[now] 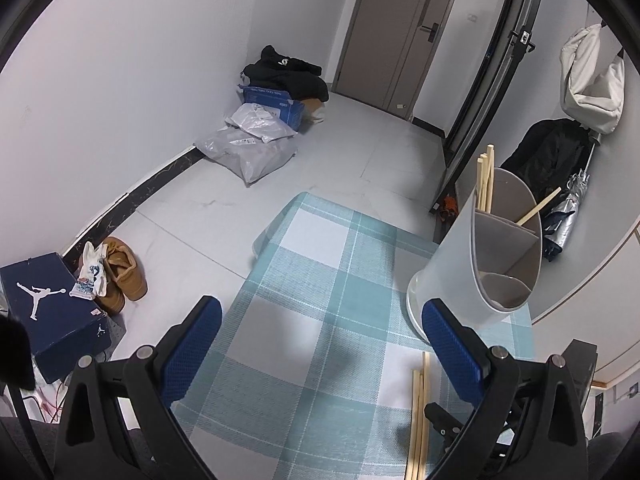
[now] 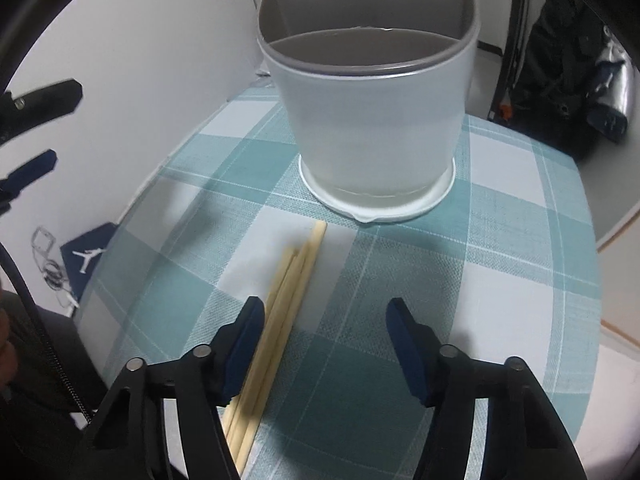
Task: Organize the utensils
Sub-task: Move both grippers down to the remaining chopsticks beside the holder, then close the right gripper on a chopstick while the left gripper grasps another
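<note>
My left gripper [image 1: 320, 344] hangs over the checked cloth [image 1: 320, 280], its blue pads [image 1: 196, 344] spread wide with nothing between them. My right gripper [image 2: 324, 344] is spread too and holds nothing.

I take the holder [image 2: 376, 128] as my landmark: a white cup with a grey divided insert, standing upright on the cloth [image 2: 500, 280] near its far edge. In the left view the holder [image 1: 452, 260] sits just past my right-hand pad. Several chopsticks [image 1: 486, 178] stand in its back compartment, and one more [image 1: 538, 206] leans in another section; the front compartment shows none.

The loose chopsticks [image 2: 280, 320] lie flat on the cloth in a bundle in front of the holder, their far tips just short of its base, not touching it. They run back under my right gripper's left finger [image 2: 240, 344], beside the gap rather than in it. The left view shows the same bundle [image 1: 420, 412] near the bottom edge.

Off the table, on the floor to the holder's left, I see a shoebox [image 1: 52, 312].
</note>
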`<control>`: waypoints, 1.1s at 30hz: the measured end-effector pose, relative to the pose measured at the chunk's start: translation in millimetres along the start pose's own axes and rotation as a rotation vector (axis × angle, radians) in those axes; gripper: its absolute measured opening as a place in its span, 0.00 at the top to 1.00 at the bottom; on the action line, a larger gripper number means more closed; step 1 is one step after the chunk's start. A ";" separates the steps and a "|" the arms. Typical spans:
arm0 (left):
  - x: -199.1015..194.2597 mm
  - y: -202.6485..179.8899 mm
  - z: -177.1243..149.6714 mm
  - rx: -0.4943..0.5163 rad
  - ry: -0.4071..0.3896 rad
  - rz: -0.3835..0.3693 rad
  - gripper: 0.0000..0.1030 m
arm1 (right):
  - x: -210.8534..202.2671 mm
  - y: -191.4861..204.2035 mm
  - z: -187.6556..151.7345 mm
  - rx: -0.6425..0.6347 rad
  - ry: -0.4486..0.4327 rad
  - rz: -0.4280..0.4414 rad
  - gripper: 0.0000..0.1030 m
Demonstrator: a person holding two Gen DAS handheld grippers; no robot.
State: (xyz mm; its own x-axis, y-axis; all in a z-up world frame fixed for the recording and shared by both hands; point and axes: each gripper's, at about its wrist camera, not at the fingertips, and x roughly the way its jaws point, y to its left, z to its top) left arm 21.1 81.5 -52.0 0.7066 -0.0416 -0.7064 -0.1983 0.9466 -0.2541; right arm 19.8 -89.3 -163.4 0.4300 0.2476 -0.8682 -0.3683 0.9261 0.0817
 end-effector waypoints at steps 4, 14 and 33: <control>0.4 1.2 0.8 -0.001 0.002 0.001 0.04 | 5.2 5.1 1.5 -0.022 0.024 -0.035 0.53; 0.5 8.1 5.5 -0.036 0.014 -0.007 0.04 | -4.3 7.1 -2.8 -0.045 0.043 -0.056 0.63; 2.0 19.2 9.4 -0.107 0.040 -0.016 0.04 | 0.4 8.2 -0.7 -0.109 0.149 -0.002 0.95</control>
State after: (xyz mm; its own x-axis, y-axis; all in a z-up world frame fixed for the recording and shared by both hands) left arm 25.1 102.5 -52.1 0.6832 -0.0708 -0.7268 -0.2603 0.9063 -0.3330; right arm 16.4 -81.8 -163.4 0.3070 0.1939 -0.9317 -0.4580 0.8883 0.0339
